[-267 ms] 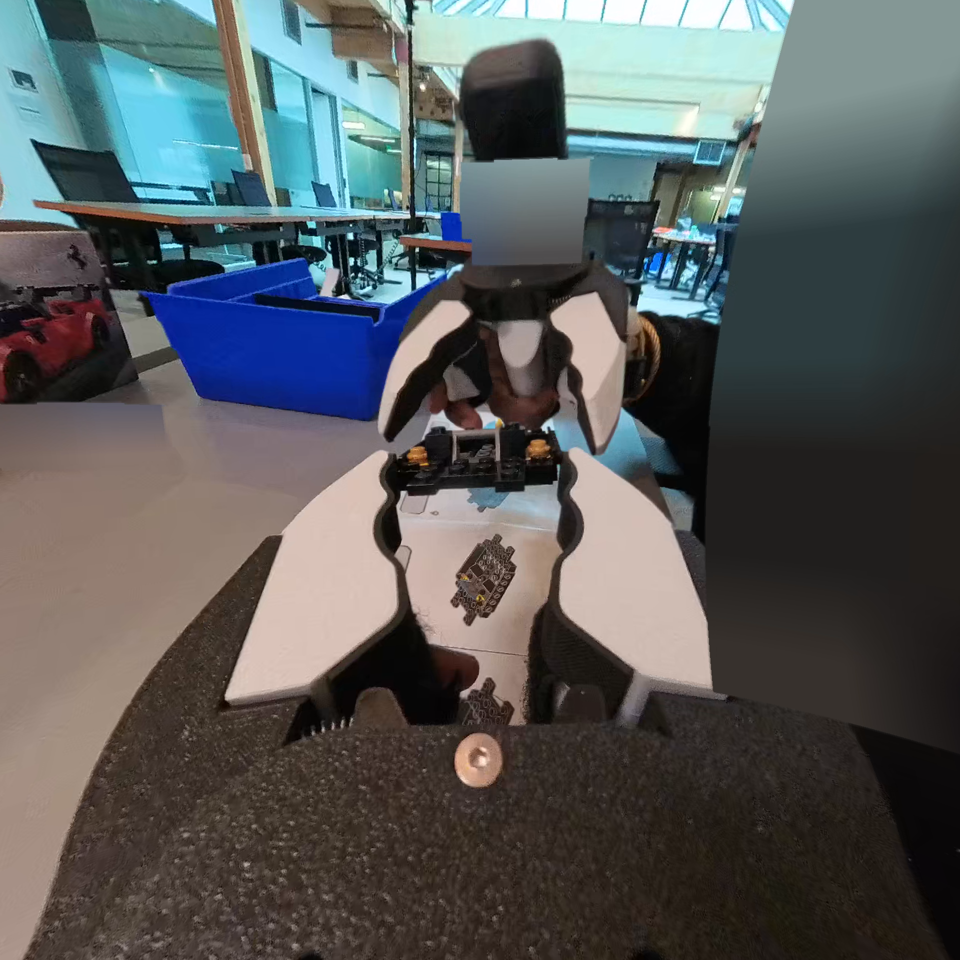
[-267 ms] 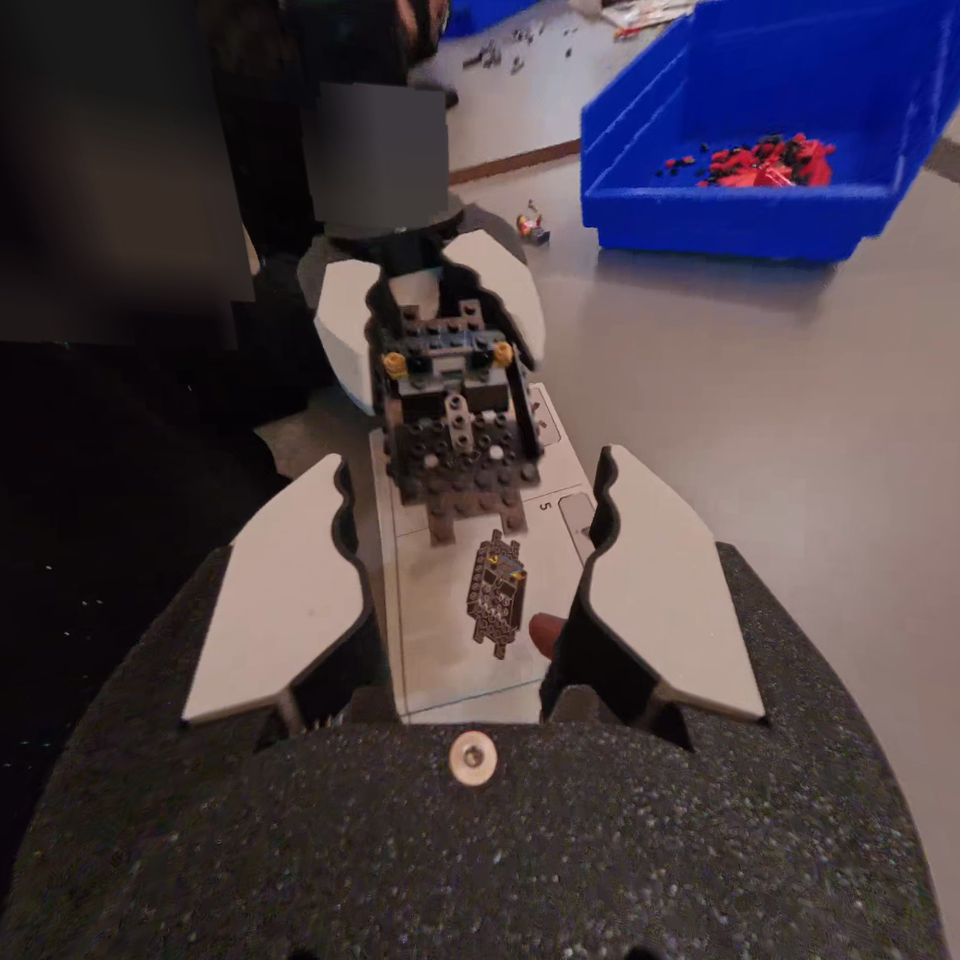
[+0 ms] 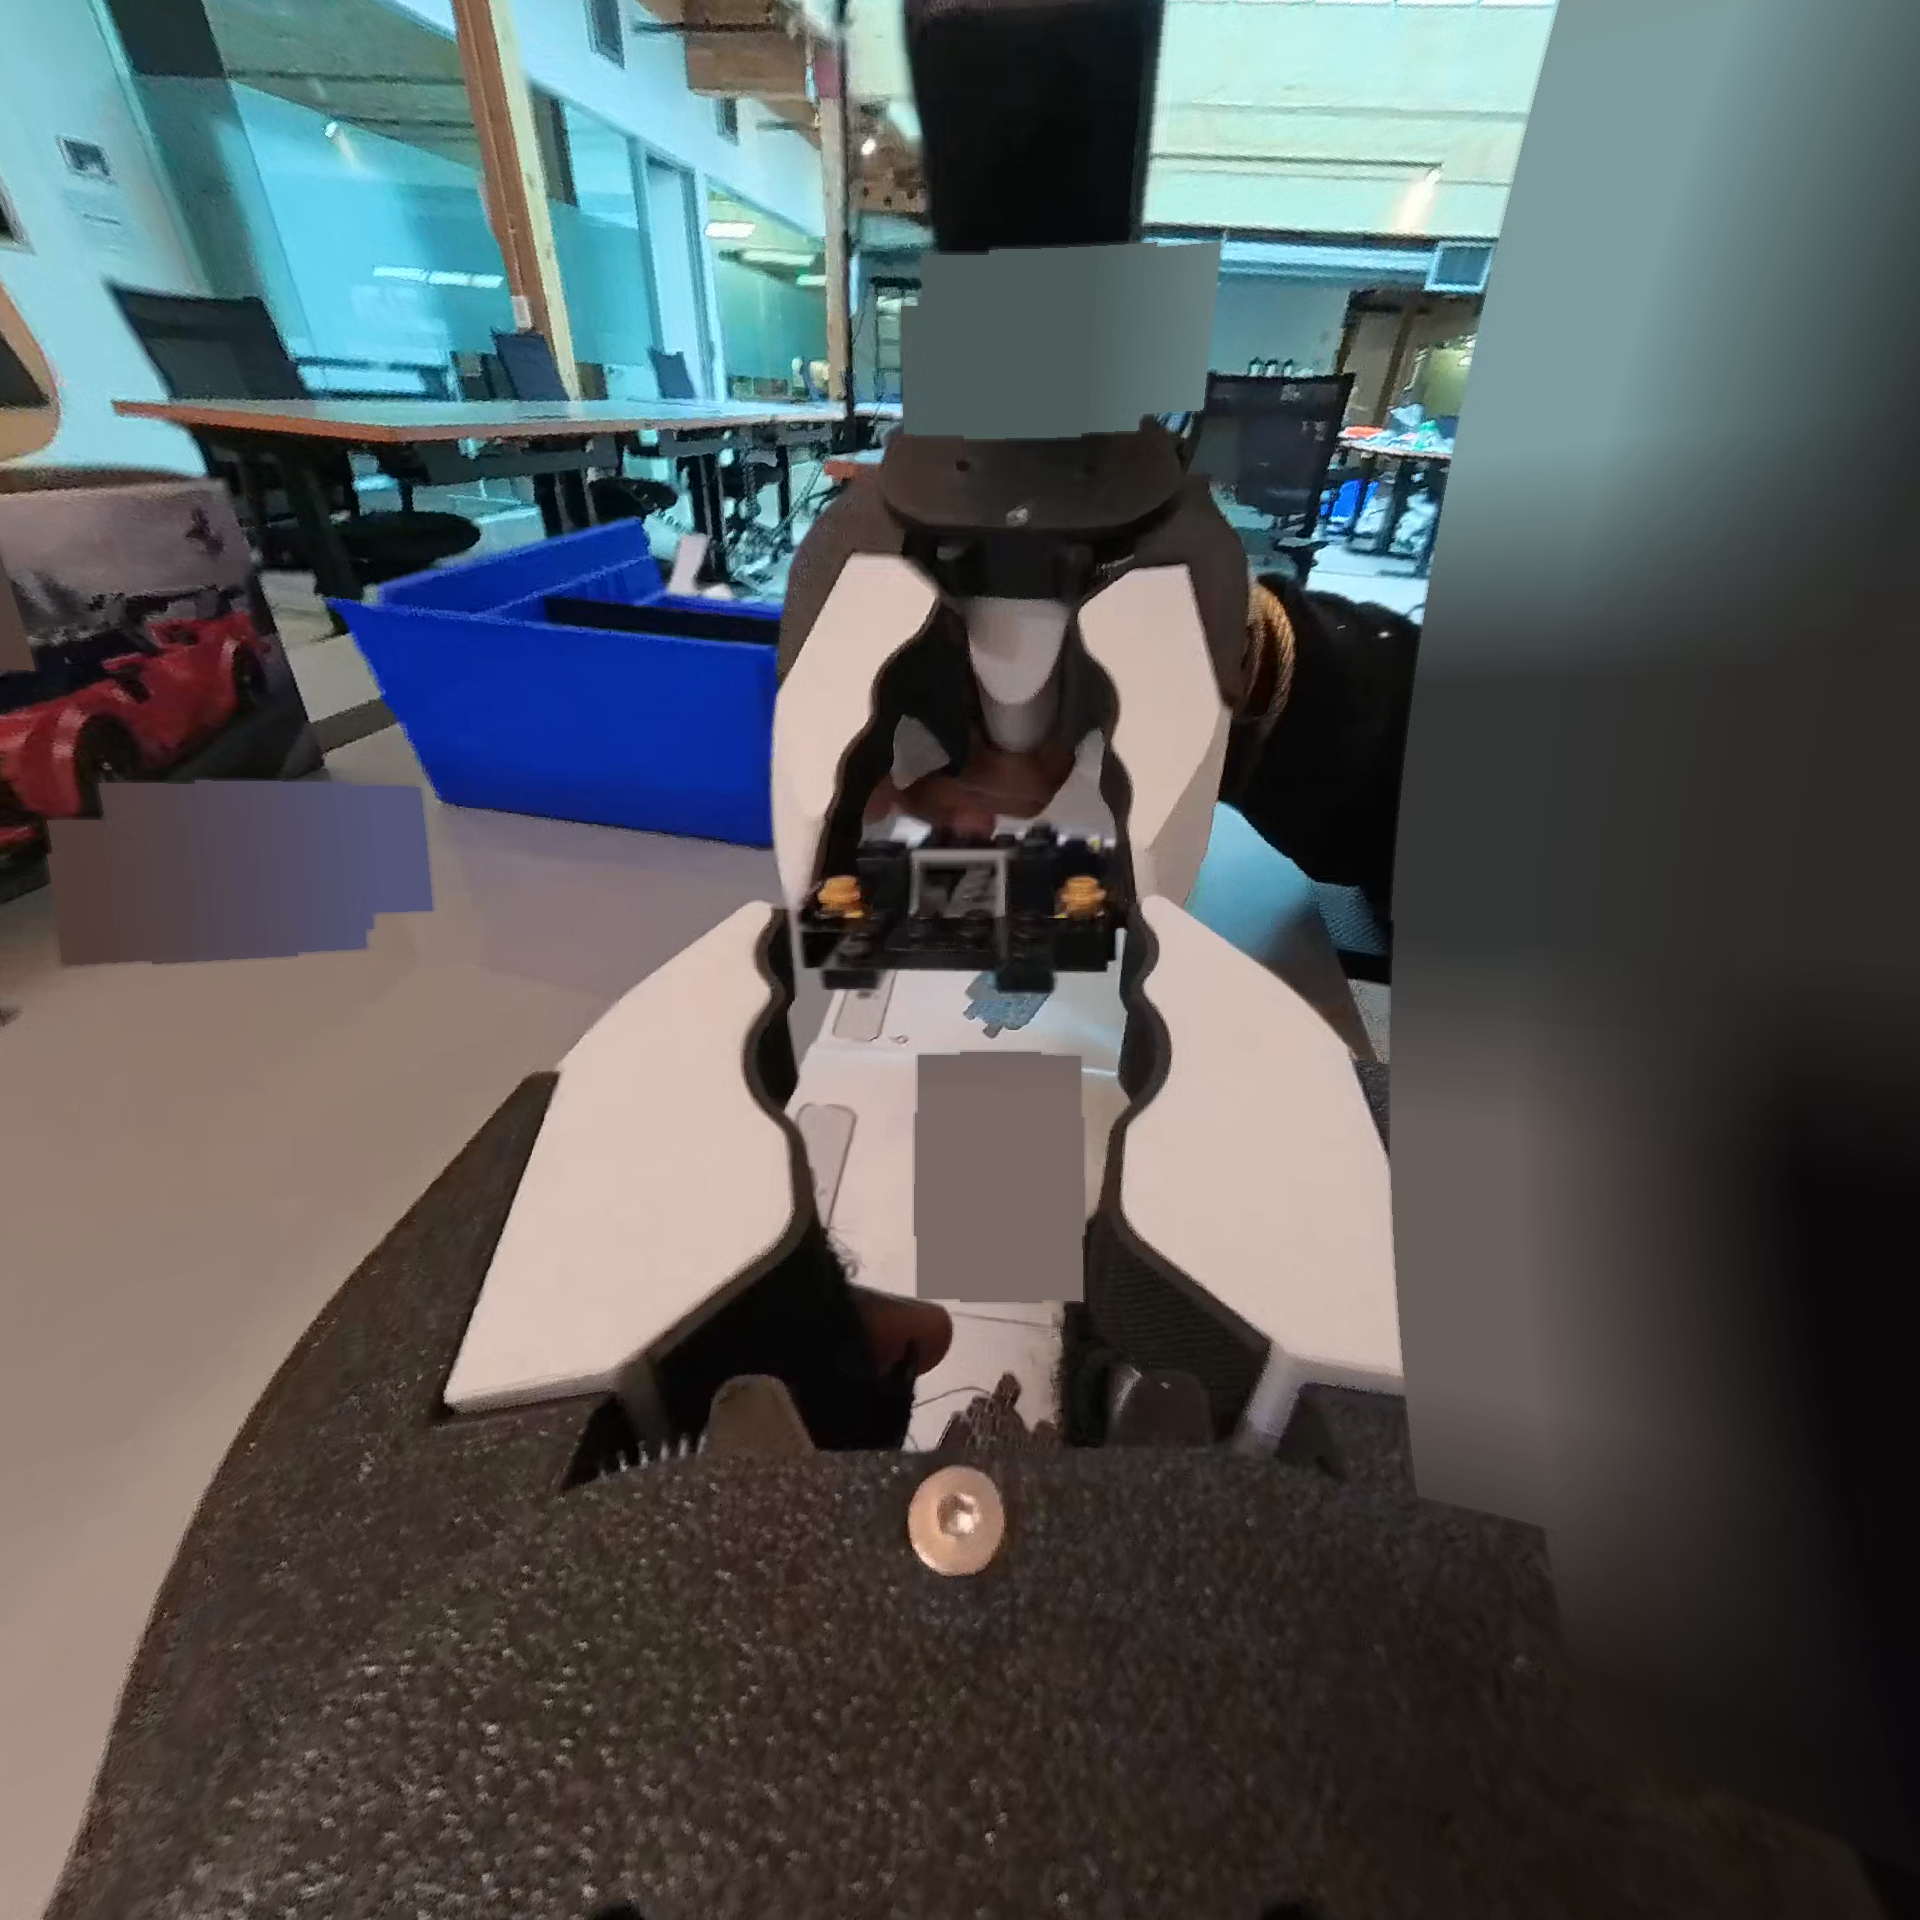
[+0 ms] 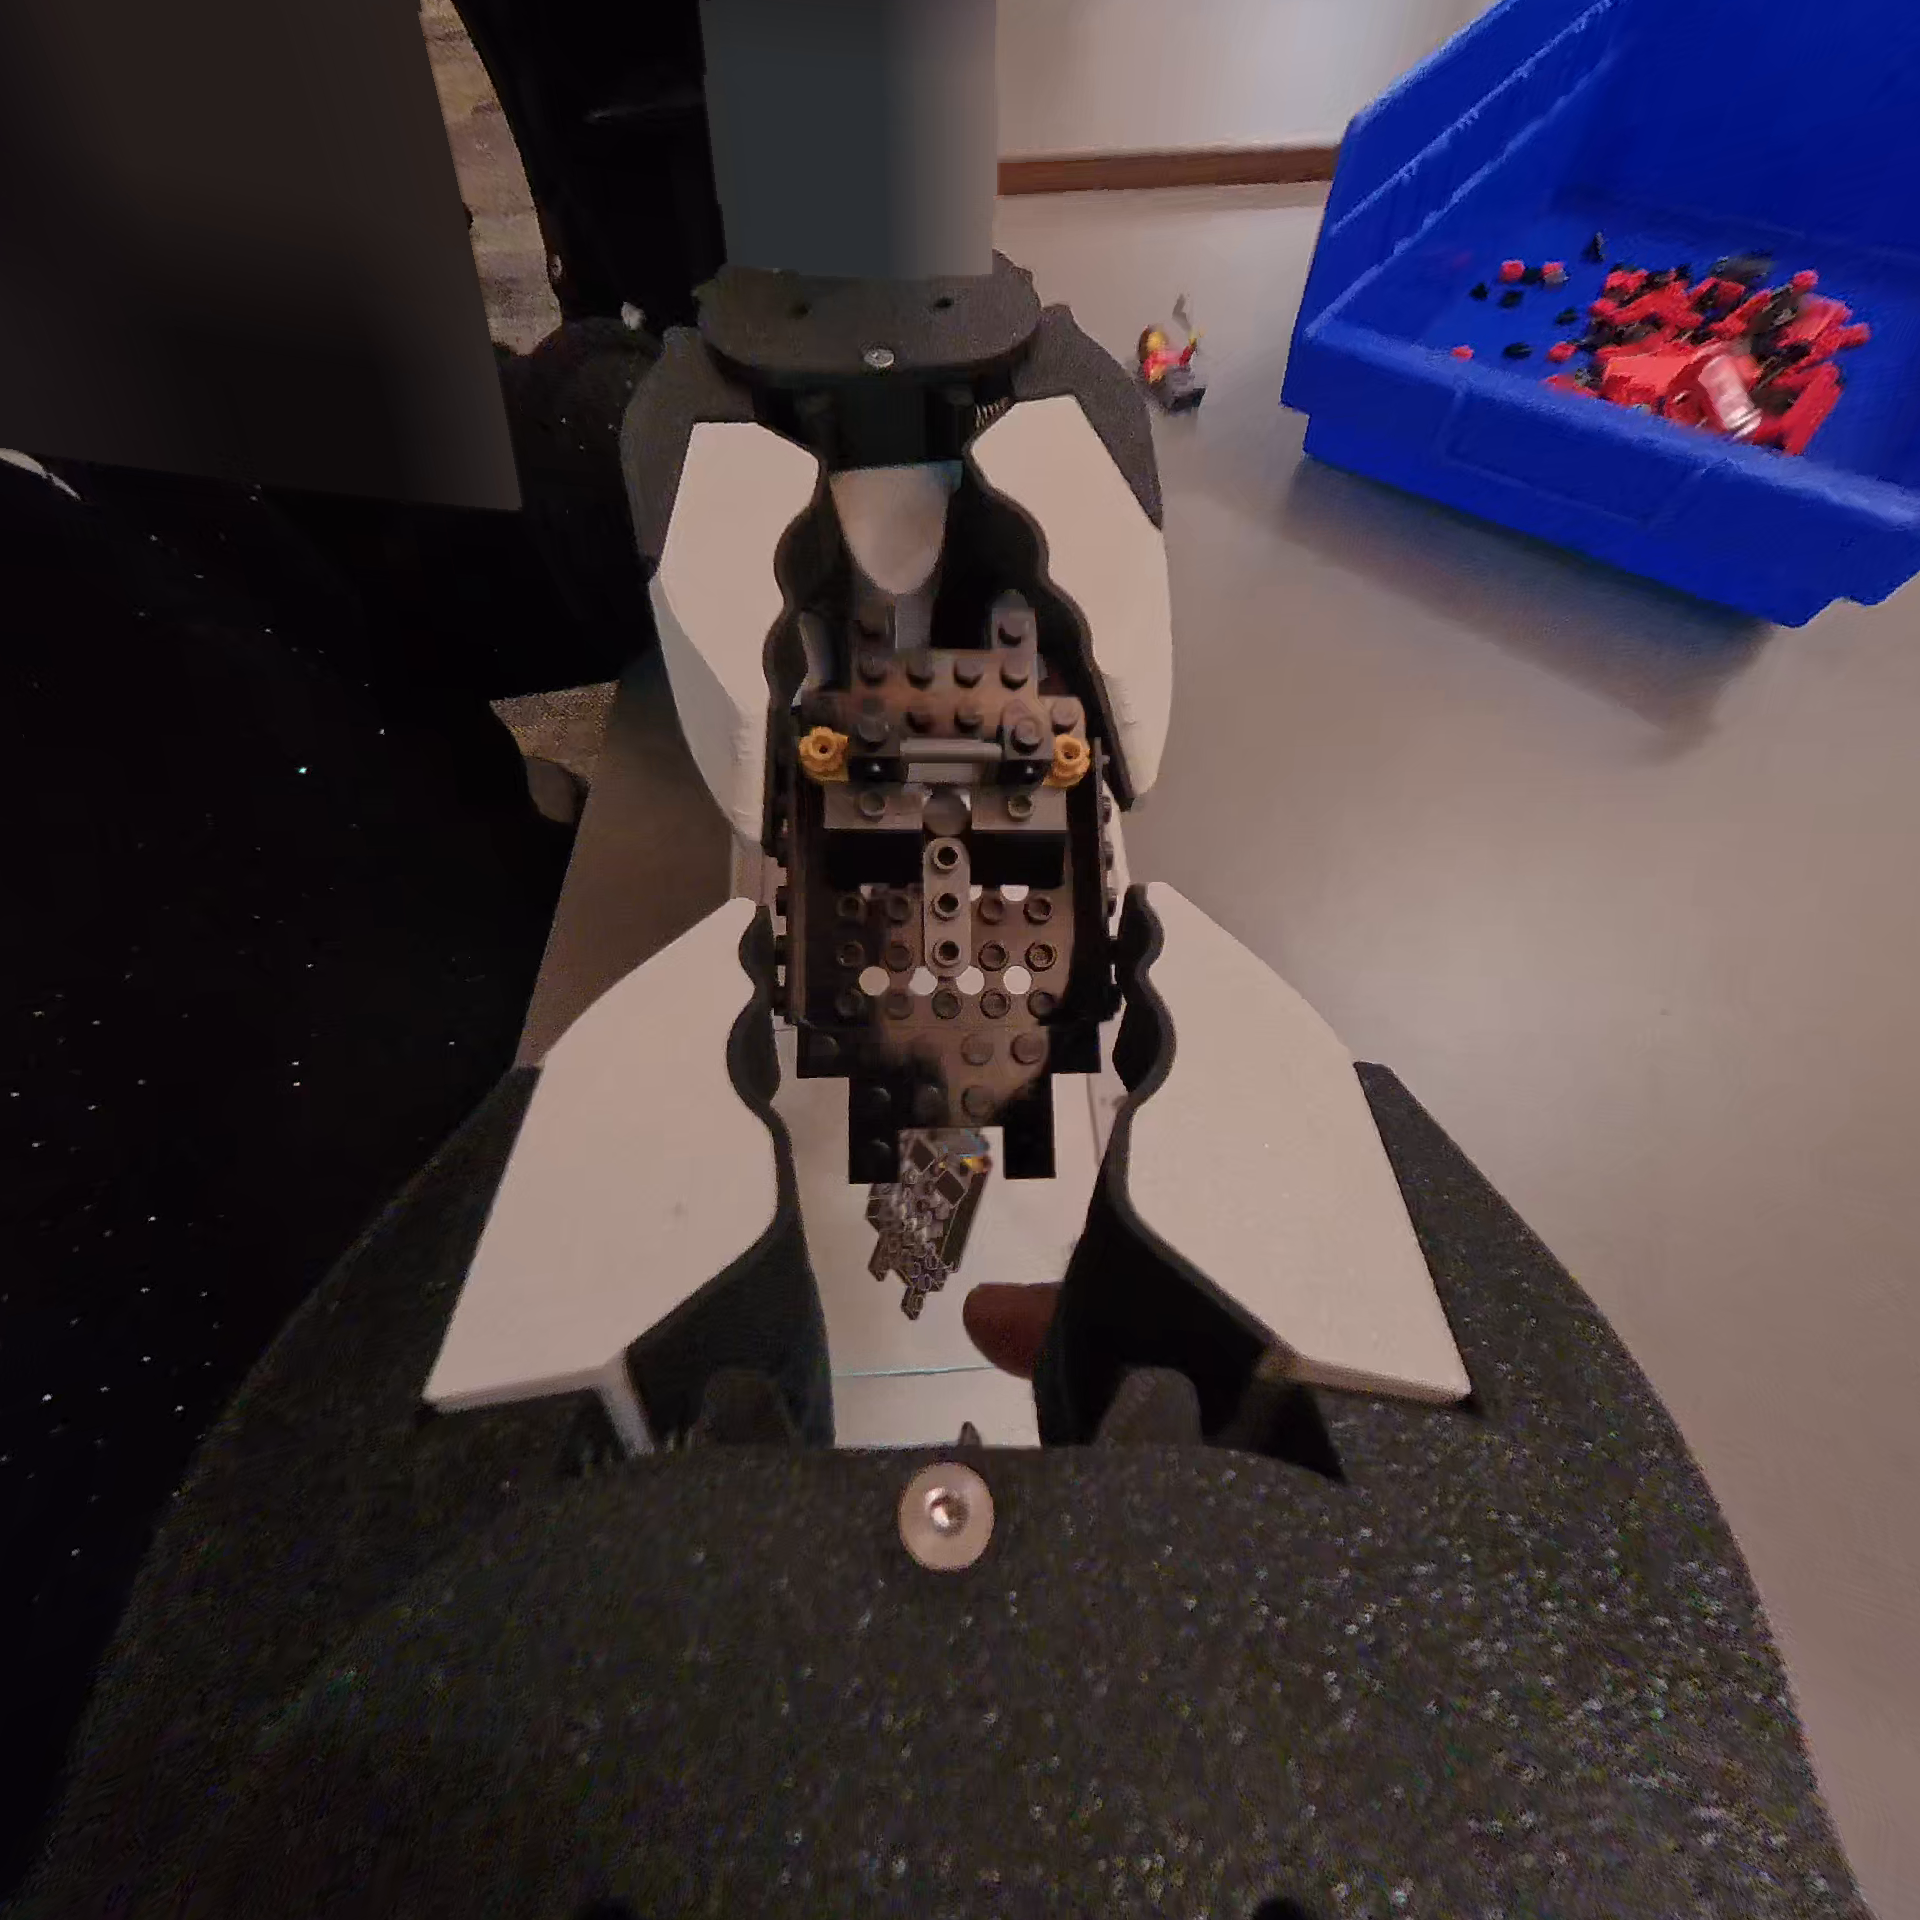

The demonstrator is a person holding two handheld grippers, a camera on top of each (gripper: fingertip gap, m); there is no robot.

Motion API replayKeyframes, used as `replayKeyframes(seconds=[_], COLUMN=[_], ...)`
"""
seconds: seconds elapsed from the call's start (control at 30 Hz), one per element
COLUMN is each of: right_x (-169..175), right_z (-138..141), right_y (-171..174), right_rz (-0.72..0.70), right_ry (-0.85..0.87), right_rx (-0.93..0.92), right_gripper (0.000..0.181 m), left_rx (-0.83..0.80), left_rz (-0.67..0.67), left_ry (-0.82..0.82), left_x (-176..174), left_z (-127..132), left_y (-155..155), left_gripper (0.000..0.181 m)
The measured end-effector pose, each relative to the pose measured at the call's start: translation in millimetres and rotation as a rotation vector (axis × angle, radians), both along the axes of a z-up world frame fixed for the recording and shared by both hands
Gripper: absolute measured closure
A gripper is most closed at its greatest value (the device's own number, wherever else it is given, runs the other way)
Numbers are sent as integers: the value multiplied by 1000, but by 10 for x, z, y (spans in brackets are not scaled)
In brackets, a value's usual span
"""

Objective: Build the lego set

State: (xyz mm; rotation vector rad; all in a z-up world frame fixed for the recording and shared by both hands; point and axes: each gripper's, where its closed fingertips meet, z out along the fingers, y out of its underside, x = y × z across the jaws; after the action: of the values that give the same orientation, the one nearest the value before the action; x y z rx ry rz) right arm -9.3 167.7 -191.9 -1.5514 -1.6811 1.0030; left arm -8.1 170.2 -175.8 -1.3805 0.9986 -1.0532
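The black and grey lego chassis (image 4: 940, 914) was held off the grey table (image 4: 1507, 935), above a white instruction booklet (image 4: 914, 1382) lying on it. In the right wrist view its long axis ran near to far, straight down the gap between the tongs, studded face up. The end with two small yellow studs (image 4: 826, 750) was the far end; a narrower black tail was the near end.

The right gripper (image 4: 940, 940) was clenched on the chassis: the near section was flanked by both fingertips, their dark inner edges touching its sides. The left gripper (image 4: 914, 727) was seen opposite, coming from the far side, with the far, yellow-stud end seated between its white fingers.

In the left wrist view the chassis (image 3: 961, 909) was seen end-on, yellow studs facing the camera, wedged at the tips of the left gripper (image 3: 961, 935), jaws closed on its two sides. The right gripper (image 3: 997, 717) was behind it, fingers reaching around the far part.

A blue bin (image 4: 1621, 343) was seen on the table at the far right of the right wrist view, well apart from the chassis. A loose pile of red and black lego pieces (image 4: 1704, 343) was held in it. Between bin and grippers a small minifigure (image 4: 1169, 358) lay on the table.

In the left wrist view a blue bin (image 3: 582, 717) was seen far left, divided by a dark partition; its contents could not be told. A set box with a red car picture (image 3: 135, 675) stood further left.
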Motion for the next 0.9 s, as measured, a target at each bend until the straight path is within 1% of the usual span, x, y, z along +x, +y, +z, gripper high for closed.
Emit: replayKeyframes(seconds=[0.03,0.07,0.13,0.23,0.3,0.37,0.47,0.57,0.7,0.83,0.9], right_x=[26,78,242,542,692,725,640,402,102,15,-49], right_z=[39,65,89,20,-134,-325,-559,-636,-735,-924,-991], right_y=[41,108,270,386,369,241,64,-123,-63,18,-86], right_rz=[-8,-34,-110,-192,-220,-199,-186,-178,-368,-578,-591], right_ry=[15,19,10,-30,-85,-129,-177,-165,-199,-257,-266], right_rx=[13,26,51,61,50,20,2,-22,-3,65,32], right_gripper=[118,118,118,118,119,119,119,118,118,118,118], left_rx=[-21,-40,-76,-115,-163,-193,-199,-159,-117,-98,-83], left_rz=[37,74,134,211,195,157,96,28,-16,-32,-48], left_ry=[9,13,58,158,222,258,275,308,375,492,542], left_x=[-56,-142,-369,-743,-894,-951,-910,-807,-689,-590,-515], left_z=[9,27,17,-121,-278,-386,-424,-446,-528,-718,-811], left_y=[65,129,213,251,192,129,47,-66,-163,-208,-236], left_gripper=[112,103,101,119,127,129,128,128,128,133,134])
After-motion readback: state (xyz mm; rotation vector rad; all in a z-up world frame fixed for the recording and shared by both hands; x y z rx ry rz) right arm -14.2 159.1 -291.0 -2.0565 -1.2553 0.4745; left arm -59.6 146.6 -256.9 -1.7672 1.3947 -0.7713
